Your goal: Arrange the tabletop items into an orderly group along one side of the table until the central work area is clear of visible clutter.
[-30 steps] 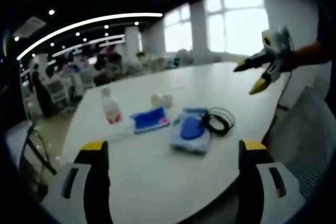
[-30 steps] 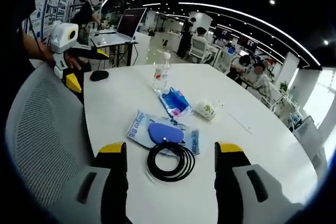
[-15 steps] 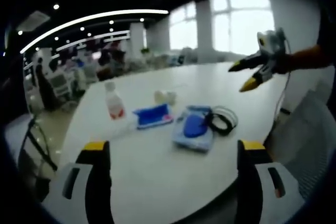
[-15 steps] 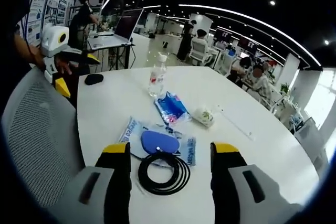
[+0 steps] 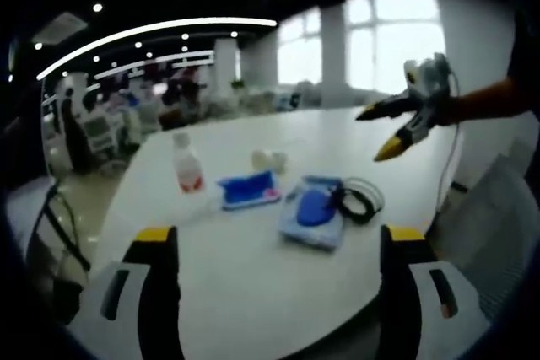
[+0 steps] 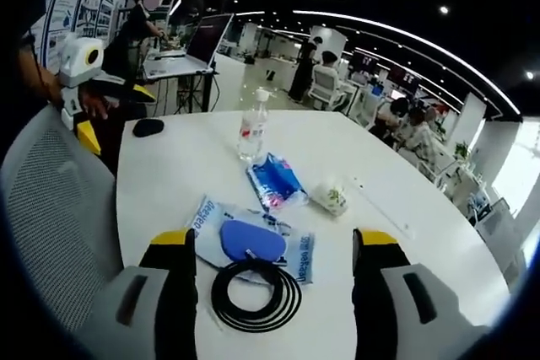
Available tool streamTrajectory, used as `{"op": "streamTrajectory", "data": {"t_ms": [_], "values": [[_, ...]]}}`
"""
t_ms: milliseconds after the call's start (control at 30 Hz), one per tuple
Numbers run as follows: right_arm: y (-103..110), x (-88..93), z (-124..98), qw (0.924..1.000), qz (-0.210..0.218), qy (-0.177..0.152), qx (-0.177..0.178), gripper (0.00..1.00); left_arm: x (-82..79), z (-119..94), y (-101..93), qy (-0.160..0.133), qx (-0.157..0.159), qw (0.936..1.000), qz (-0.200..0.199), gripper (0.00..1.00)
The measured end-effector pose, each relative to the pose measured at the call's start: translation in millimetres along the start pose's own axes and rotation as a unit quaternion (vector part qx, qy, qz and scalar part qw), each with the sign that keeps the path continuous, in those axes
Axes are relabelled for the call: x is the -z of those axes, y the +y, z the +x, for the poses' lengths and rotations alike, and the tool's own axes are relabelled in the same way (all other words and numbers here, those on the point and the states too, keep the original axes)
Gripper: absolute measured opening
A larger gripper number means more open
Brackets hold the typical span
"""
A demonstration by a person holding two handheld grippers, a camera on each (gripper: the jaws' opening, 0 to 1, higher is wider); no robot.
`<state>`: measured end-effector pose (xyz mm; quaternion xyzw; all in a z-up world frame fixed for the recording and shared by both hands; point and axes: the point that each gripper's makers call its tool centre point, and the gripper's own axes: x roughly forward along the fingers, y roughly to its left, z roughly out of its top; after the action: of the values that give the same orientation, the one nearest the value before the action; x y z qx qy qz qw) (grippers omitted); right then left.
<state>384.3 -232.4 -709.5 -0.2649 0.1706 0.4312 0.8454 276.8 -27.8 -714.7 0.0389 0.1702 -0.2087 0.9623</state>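
We are looking along the white table (image 6: 169, 166). The bottle (image 6: 251, 128) is standing far off; it looks light and tippy. The black cable (image 6: 255, 295) is lying between our right gripper's (image 6: 275, 252) wide-open jaws, floppy, so we should pinch its loop. Our left gripper (image 5: 274, 246) is open too.

Table (image 6: 186, 166) smooth white with a soft sheen, bottle (image 6: 251, 129) clear plastic, blue packs (image 6: 276, 180) glossy crinkled film, cable (image 6: 256, 296) matt black rubbery coil, chair (image 6: 51, 208) at 9 o'clock grey woven mesh.
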Motion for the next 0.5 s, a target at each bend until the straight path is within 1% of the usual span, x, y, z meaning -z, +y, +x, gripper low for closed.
{"op": "streamTrajectory", "data": {"t_ms": [233, 300, 500], "values": [[-5.4, -5.9, 9.4, 0.9999, -0.010, -0.003, -0.006, 0.72, -0.6, 0.3, -2.0, -0.003, 0.006, 1.0000, 0.002, 0.96], [-9.1, -8.6, 12.2, 0.9998, -0.020, -0.004, -0.003, 0.71, -0.6, 0.4, -2.4, -0.003, 0.007, 1.0000, 0.003, 0.96], [-20.0, -16.9, 28.8, 0.9993, -0.038, -0.001, -0.006, 0.67, -0.2, 1.0, -4.7, -0.002, 0.013, 0.9999, 0.005, 0.96]]}}
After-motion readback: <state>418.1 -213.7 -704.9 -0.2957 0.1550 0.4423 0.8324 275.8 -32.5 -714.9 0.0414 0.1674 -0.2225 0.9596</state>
